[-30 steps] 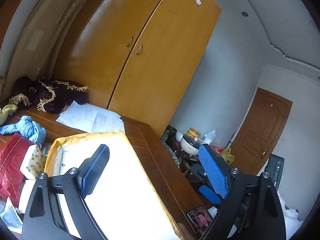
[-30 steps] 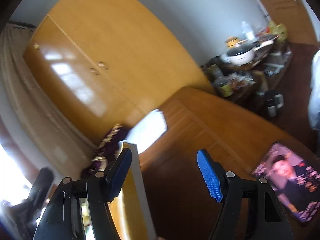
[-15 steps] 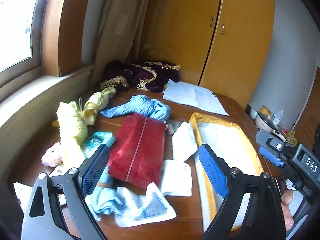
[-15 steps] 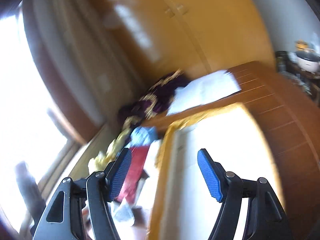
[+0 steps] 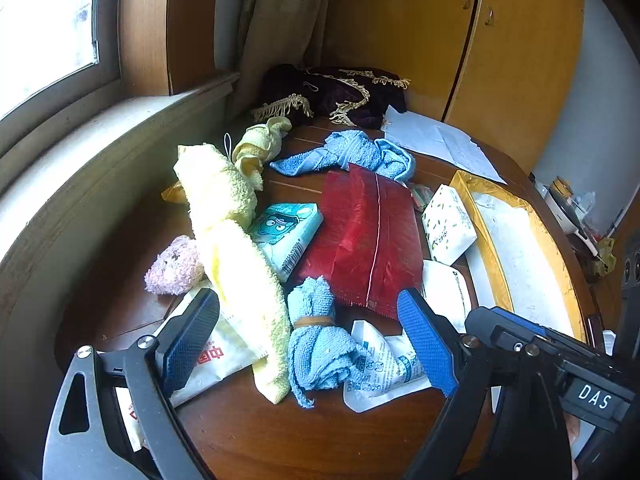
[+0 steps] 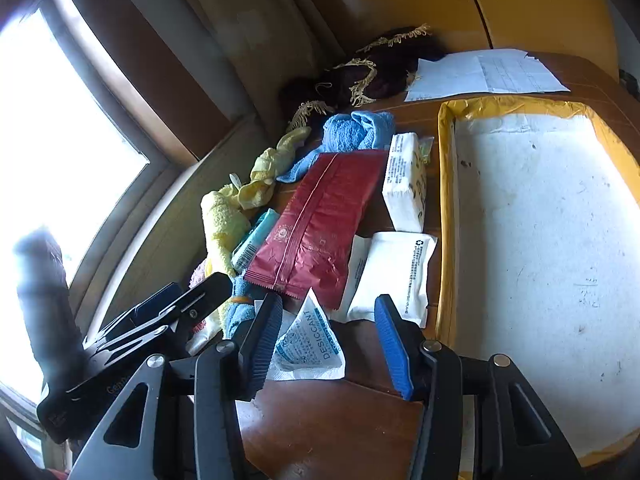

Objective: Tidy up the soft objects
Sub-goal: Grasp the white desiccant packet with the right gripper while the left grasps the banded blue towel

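Note:
Soft things lie piled on the brown table point(image 5: 280, 432): a long yellow towel point(image 5: 232, 248), a banded blue cloth roll point(image 5: 316, 340), a loose blue towel point(image 5: 352, 152), a pink plush point(image 5: 172, 266), a red pouch point(image 5: 368, 236) and a desiccant packet point(image 6: 312, 340). My left gripper point(image 5: 308, 340) hovers open over the blue roll and the yellow towel's end, holding nothing. My right gripper point(image 6: 326, 320) is open above the desiccant packet, just left of the yellow-rimmed tray point(image 6: 446, 200), whose white bottom is bare.
A teal tissue pack point(image 5: 288, 232) and white packs point(image 6: 396, 276) lie around the pouch. A dark fringed cloth point(image 5: 332, 92) and papers point(image 5: 436, 140) sit at the table's far end, before a wardrobe point(image 5: 500, 40). A window sill point(image 5: 100, 128) runs along the left.
Both grippers have swung from facing the wardrobe and room down and left onto the table's pile. Both stayed open and took hold of nothing.

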Motion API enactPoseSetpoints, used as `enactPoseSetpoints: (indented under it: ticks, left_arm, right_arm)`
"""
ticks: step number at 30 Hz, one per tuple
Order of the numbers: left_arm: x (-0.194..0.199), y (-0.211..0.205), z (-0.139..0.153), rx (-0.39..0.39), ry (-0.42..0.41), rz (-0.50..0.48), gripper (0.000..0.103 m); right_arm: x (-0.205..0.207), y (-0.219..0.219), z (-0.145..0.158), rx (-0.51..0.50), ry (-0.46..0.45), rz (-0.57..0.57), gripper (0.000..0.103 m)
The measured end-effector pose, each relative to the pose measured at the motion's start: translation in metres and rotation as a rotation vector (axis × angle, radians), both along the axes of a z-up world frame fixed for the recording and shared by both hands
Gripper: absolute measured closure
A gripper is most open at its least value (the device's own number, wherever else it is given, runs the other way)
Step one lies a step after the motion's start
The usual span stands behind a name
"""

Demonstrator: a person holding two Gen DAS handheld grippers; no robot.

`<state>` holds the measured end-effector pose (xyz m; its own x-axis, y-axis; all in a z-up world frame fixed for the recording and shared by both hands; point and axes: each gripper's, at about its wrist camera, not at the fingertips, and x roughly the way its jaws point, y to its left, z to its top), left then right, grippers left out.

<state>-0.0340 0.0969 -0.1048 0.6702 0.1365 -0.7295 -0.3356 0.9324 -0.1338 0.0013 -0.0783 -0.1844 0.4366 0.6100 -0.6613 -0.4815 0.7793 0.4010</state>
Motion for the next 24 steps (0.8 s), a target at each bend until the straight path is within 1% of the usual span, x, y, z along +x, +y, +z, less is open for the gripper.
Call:
enactPoseSetpoints:
  ticks: [1, 3, 5, 9, 13, 16, 19, 22, 24]
  left_arm:
    - [-0.001, 0.000, -0.001, -0.017, 0.006, -0.008, 0.012]
    - [-0.005, 0.002, -0.001, -0.035, 0.008, -0.023, 0.012]
    - [-0.009, -0.001, -0.002, -0.035, 0.018, -0.024, 0.012]
    - [-0.016, 0.002, -0.003, -0.052, 0.023, -0.023, 0.012]
    - [-0.022, -0.003, -0.005, -0.042, 0.002, -0.010, 0.012]
    - [-0.024, -0.004, -0.008, -0.049, 0.009, 0.001, 0.012]
    - [-0.026, -0.004, -0.009, -0.041, 0.022, -0.002, 0.012]
    - [-0.032, 0.001, -0.008, -0.019, 0.012, 0.010, 0.012]
    - [-0.038, 0.004, -0.008, -0.037, 0.002, 0.006, 0.012]
  right_arm:
    - [0.001, 0.004, 0.001, -0.004, 0.006, 0.004, 0.054]
    - [-0.004, 0.011, 0.004, -0.011, -0.010, 0.020, 0.053]
    - [-0.013, 0.014, 0.008, -0.033, -0.046, 0.038, 0.053]
    - [-0.022, 0.016, 0.009, -0.073, -0.087, 0.081, 0.053]
    - [-0.028, 0.022, 0.005, -0.116, -0.119, 0.092, 0.053]
    - [-0.028, 0.024, 0.002, -0.147, -0.137, 0.087, 0.053]
    - [-0.025, 0.017, 0.001, -0.138, -0.123, 0.094, 0.053]
    - [-0.026, 0.016, 0.002, -0.137, -0.139, 0.093, 0.051]
    - [-0.025, 0.017, 0.002, -0.129, -0.136, 0.107, 0.049]
